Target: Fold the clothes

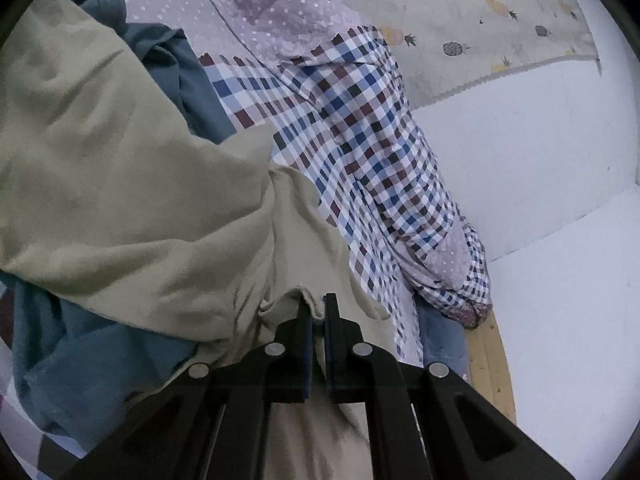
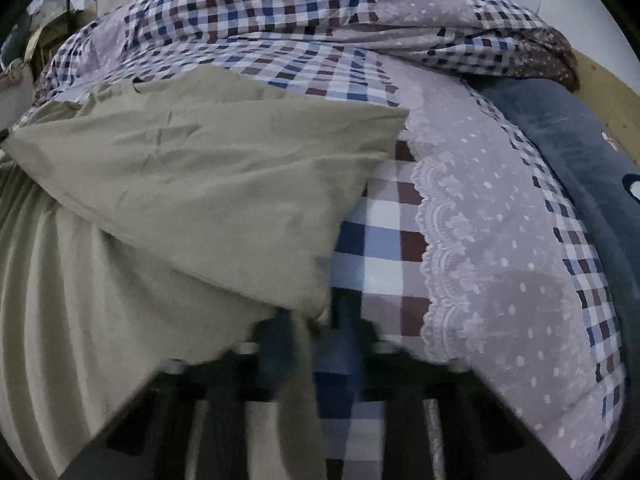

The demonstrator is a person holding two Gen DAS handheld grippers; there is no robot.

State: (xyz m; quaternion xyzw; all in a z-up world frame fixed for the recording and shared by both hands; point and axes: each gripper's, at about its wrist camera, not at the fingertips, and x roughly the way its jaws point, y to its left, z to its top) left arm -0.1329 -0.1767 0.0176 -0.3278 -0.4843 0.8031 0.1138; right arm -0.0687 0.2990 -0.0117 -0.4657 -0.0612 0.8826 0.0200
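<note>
A pale olive garment (image 1: 132, 184) is bunched across the left half of the left wrist view, over a teal garment (image 1: 76, 364). My left gripper (image 1: 318, 310) is shut on a hem of the olive garment, with cloth pinched between its black fingers. In the right wrist view the same olive garment (image 2: 192, 184) lies in a folded wedge on the checked bedding (image 2: 376, 240). My right gripper (image 2: 316, 332) is blurred; its fingers stand close together with an olive strip hanging between them, so it looks shut on the garment's edge.
A checked and dotted lilac quilt (image 1: 360, 128) is piled along the bed beside a white wall (image 1: 540, 160). A pineapple-print cloth (image 1: 480, 20) hangs above. A wooden bed frame (image 1: 492, 368) shows at the edge. A dark blue cushion (image 2: 568, 148) lies at the right.
</note>
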